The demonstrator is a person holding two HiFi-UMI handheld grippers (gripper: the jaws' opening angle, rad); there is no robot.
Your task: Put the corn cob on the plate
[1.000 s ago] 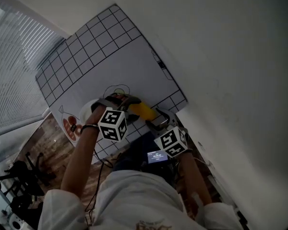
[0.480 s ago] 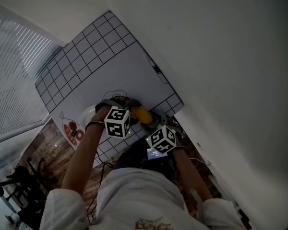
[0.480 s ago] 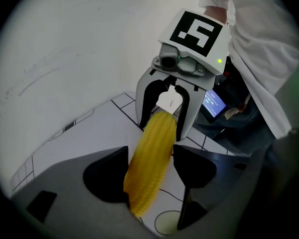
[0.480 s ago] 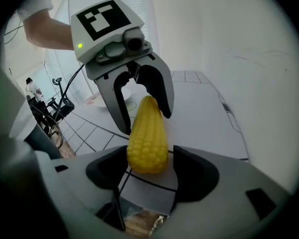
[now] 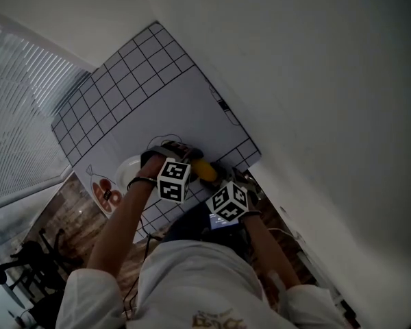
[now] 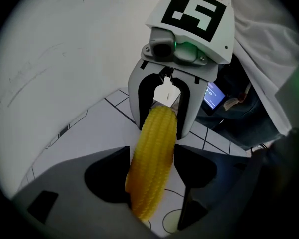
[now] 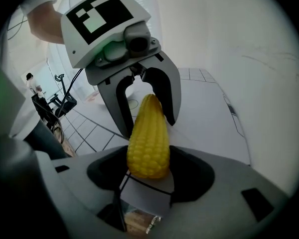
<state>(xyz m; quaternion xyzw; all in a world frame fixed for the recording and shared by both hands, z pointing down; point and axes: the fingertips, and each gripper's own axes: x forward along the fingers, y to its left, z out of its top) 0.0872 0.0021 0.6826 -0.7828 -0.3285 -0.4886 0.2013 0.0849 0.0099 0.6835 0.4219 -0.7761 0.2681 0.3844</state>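
A yellow corn cob point(image 5: 204, 170) lies on the white grid-edged mat point(image 5: 144, 81), near its front edge. My left gripper point(image 5: 185, 155) and right gripper point(image 5: 222, 177) face each other, one over each end. In the left gripper view the cob point(image 6: 152, 158) runs between my own jaws point(image 6: 152, 183), which have just been opening, into the right gripper point(image 6: 162, 131). In the right gripper view its fat end point(image 7: 148, 143) sits between my jaws point(image 7: 149, 178), which have just been closing, with dark gaps on both sides. A white plate point(image 5: 127, 166) sits left of my left hand.
An orange-printed sheet point(image 5: 103, 187) lies by the mat's left corner. A small lit screen point(image 5: 216, 219) sits at the table's front edge, by my body. A plain wall runs along the right. Wooden floor and dark equipment point(image 5: 20, 259) lie lower left.
Both marker cubes have drawn closer together and sunk toward the cob. More of the cob is now covered by the grippers.
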